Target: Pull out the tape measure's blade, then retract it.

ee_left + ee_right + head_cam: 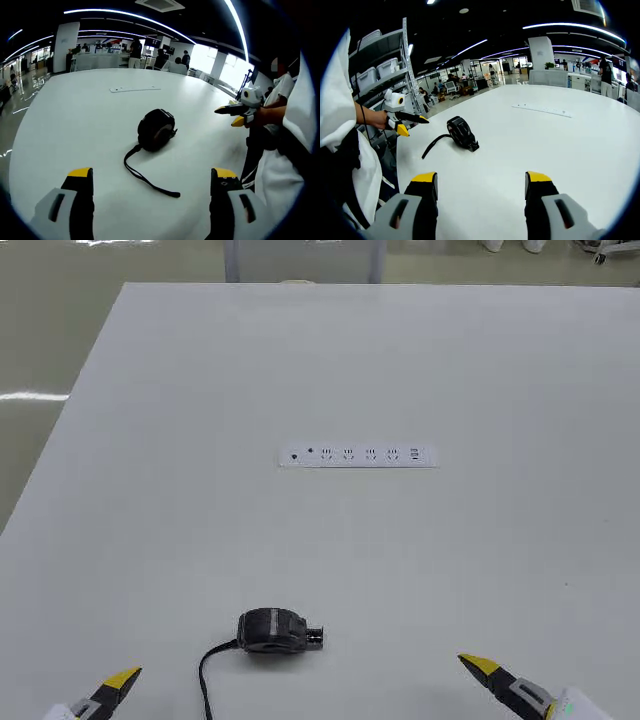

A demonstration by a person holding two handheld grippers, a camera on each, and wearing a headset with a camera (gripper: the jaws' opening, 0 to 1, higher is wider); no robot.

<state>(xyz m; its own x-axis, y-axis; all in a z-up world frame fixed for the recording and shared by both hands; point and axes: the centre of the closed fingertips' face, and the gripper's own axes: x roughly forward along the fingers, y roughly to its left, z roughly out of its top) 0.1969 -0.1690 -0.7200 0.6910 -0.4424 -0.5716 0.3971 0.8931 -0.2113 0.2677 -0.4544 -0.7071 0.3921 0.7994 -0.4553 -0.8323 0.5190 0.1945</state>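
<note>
A black tape measure (272, 631) lies on the white table near the front edge, its blade tip pointing right and its black wrist strap (207, 673) trailing toward me. It also shows as the tape measure (156, 130) ahead of the left jaws and the tape measure (461, 132) to the left of the right jaws. My left gripper (150, 180) is open, a short way from it, with nothing between its yellow-tipped fingers (120, 680). My right gripper (481, 184) is open too, with its fingers (482, 668) to the right of the tape measure.
A white power strip (356, 455) is set into the middle of the table (450, 370). Beyond the table are floor, shelving with bins (375, 75) and distant people. My sleeve (300, 125) is at the right of the left gripper view.
</note>
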